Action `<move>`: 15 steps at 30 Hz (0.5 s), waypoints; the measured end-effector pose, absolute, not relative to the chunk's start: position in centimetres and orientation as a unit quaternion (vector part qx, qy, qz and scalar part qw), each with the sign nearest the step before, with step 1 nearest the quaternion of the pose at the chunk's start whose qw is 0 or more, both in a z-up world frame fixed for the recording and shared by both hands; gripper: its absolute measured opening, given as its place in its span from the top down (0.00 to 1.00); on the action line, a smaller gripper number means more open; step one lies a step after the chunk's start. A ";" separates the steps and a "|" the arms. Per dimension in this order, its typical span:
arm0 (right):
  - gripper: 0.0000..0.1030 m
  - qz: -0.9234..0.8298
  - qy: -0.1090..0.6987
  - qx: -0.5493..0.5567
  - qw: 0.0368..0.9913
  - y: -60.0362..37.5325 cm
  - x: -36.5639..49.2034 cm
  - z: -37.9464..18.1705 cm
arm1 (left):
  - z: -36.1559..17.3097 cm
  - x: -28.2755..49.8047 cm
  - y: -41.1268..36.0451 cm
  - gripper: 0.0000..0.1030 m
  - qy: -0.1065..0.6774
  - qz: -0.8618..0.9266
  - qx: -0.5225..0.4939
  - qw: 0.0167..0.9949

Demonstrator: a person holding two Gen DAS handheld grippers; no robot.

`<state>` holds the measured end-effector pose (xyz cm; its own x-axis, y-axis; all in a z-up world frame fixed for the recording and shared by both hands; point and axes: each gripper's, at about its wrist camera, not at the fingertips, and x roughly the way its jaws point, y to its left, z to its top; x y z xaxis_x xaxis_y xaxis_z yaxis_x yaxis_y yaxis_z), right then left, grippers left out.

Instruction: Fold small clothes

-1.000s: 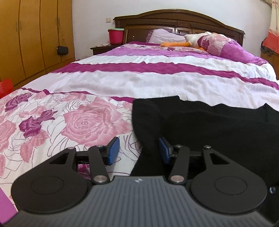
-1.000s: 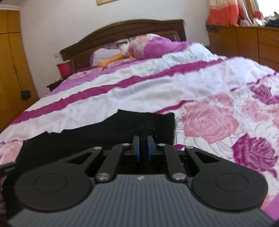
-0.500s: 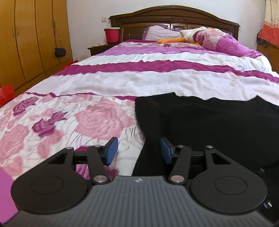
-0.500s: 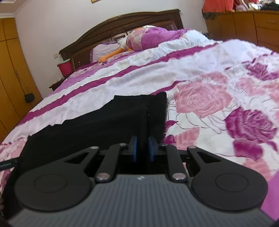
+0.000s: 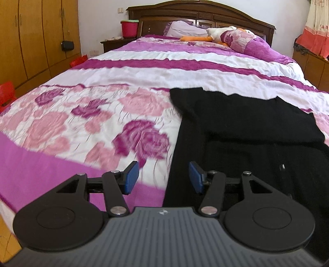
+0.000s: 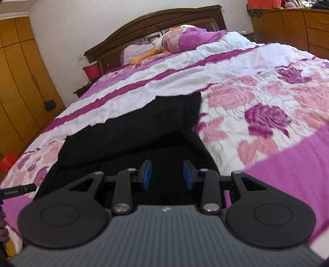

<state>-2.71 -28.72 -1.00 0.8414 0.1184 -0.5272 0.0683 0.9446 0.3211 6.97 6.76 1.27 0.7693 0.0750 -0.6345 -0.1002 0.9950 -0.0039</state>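
While I hold both tools low over the near end of the bed, my left gripper (image 5: 163, 177) has its 2 blue pads (image 5: 131, 177) spread wide with nothing between them; the left edge of the black garment (image 5: 242, 131) runs under the gap, toward the right-hand pad. My right gripper (image 6: 167, 175) is parted too, more narrowly, its blue pads (image 6: 147, 175) clear of the cloth and hovering above the garment's near fold.

In the left wrist view the garment (image 6: 131, 127) lies flat on the floral bedspread (image 5: 86, 115), filling the 3 o'clock side; in the right wrist view it spreads from 6 toward 10 o'clock, with a folded upper layer over a lower one. At 9 o'clock of that view, the tip of the other tool (image 6: 17, 191) shows at the frame edge.

Farther up, purple and white stripes cross the quilt. At 12 o'clock lie a pillow (image 5: 185, 30), a plush duck (image 5: 218, 33) and the dark headboard (image 5: 201, 14). A red bucket (image 5: 129, 28) stands at 11 o'clock, beside the wooden wardrobe (image 5: 39, 37).
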 end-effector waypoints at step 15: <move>0.49 0.001 0.296 0.148 0.944 -27.5 -10.8 -1.5 | -0.4 -2.0 7.9 0.42 0.370 0.000 -0.055 0.927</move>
<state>-10.85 -27.50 -1.53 0.8251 0.0903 -0.5577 0.0851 0.9560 0.2808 -2.01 7.92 -0.43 0.7266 -0.0401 -0.6859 -0.0419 0.9939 -0.1025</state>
